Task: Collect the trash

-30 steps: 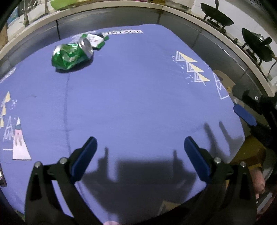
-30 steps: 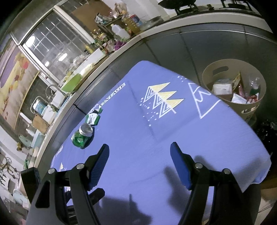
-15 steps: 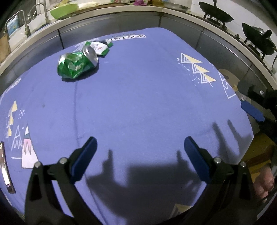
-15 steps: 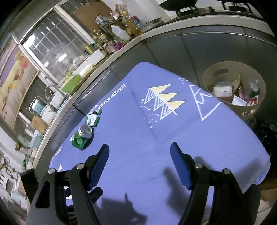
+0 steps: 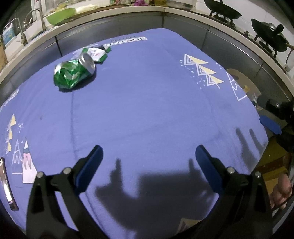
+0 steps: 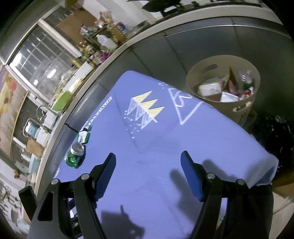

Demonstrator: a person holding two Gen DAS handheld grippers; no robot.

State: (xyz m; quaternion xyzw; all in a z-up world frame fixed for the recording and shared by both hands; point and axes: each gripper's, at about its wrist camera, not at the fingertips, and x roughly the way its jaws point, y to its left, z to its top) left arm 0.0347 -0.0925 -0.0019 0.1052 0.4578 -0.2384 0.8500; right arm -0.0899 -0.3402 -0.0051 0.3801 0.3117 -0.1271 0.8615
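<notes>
Left gripper (image 5: 148, 156) and right gripper (image 6: 148, 163), black arms with blue pads, both spread wide, nothing between them. Crushed green aluminium can (image 5: 73, 73) lies far-left on the purple printed cloth (image 5: 147, 110) marked "VINTAGE", touching a green-white crumpled wrapper (image 5: 97, 53). Only the right view shows the inside of the round beige bin (image 6: 223, 82), full of trash.

Table: covered by a purple cloth (image 5: 147, 110) printed with triangles.
Counter: a pale-topped counter (image 5: 110, 16) with grey cabinet fronts curves behind.
Window: a gridded window (image 6: 42, 60) reflects lamps.
Stove: dark woks (image 5: 222, 11) on burners.
</notes>
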